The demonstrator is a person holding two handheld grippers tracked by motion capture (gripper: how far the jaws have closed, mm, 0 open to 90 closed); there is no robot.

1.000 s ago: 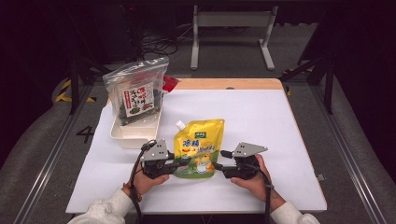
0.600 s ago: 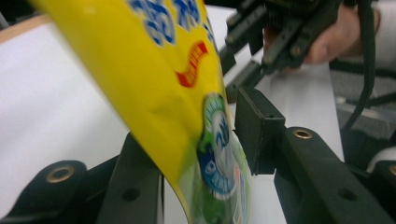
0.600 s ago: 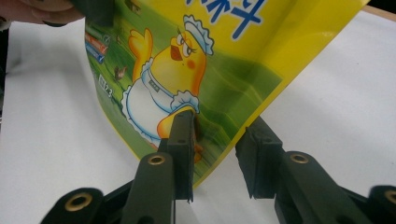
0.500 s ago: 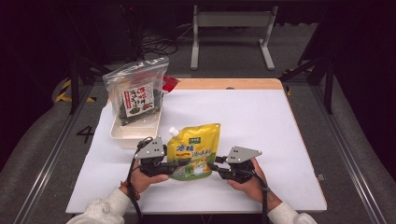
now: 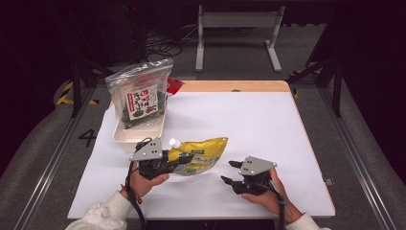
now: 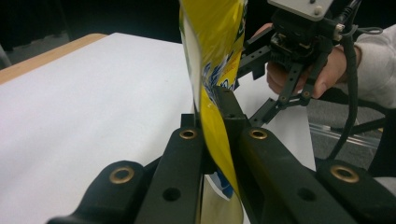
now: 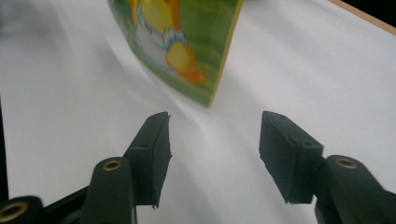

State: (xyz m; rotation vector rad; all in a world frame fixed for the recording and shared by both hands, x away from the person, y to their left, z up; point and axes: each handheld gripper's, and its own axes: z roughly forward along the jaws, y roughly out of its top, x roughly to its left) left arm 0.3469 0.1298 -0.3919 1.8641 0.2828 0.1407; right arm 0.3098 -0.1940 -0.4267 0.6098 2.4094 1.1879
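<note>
Left claw clamped tight on my yellow pouch, jaws pinching its edge near the white cap. Left gripper view: pouch stands edge-on, squeezed between both black jaws, rising up out of frame. Pouch is off toward the front left of the white table, body stretching right from my left claw. Whether its far end touches the table, can't tell.

Right claw wide open, holding nothing, just right of the pouch and apart from it. Right gripper view: both pads spread with bare table between them, pouch corner ahead and above, not touching. Right claw also visible in left gripper view, held in my right hand beyond the pouch.

Far left on the table: white tray with a clear bag of dark stuff standing in it, well apart from both claws.
</note>
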